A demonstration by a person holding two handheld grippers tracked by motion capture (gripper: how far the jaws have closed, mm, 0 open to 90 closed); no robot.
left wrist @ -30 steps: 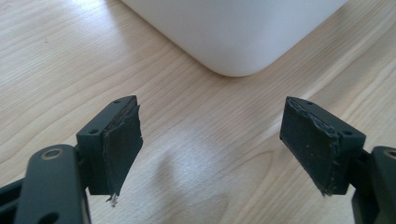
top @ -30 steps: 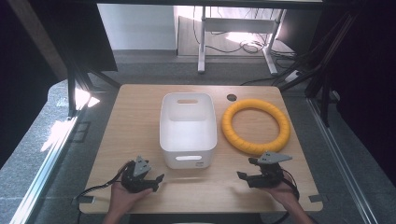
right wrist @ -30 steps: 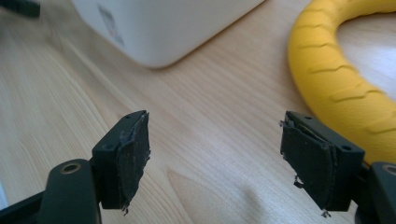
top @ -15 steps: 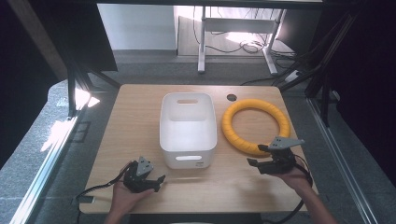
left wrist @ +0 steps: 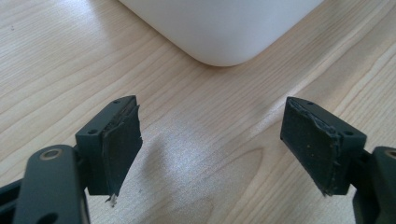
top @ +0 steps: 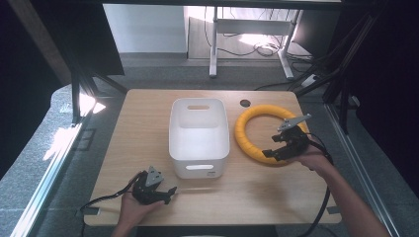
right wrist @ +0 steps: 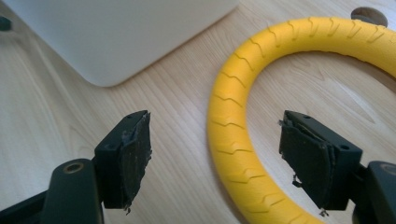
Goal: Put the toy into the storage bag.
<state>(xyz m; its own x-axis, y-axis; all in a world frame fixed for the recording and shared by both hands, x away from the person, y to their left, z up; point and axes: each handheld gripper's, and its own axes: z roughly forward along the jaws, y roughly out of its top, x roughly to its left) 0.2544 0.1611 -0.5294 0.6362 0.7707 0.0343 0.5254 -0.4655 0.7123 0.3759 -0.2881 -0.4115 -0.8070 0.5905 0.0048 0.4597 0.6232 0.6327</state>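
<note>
A yellow ribbed ring (top: 241, 134) lies flat on the wooden table, right of a white plastic bin (top: 197, 168). My right gripper (top: 270, 154) hovers over the ring's near arc, open. Its jaws have just been opening, and in the right gripper view the ring (right wrist: 229, 135) runs below the gap of the right gripper (right wrist: 219, 154), with neither pad touching it. My left gripper (top: 169, 191) rests near the table's front edge, in front of the bin's left corner. In the left gripper view the left gripper (left wrist: 210, 144) is open over bare wood, the bin's corner (left wrist: 224, 28) ahead.
A dark round cable hole (top: 245, 103) sits in the tabletop beyond the ring. The bin (right wrist: 116, 32) stands left of the ring in the right gripper view. Black frame posts flank the table; a cable trails from each gripper.
My right gripper has lifted and moved away from the front edge to above the ring's near arc. The left gripper has stayed where it was.
</note>
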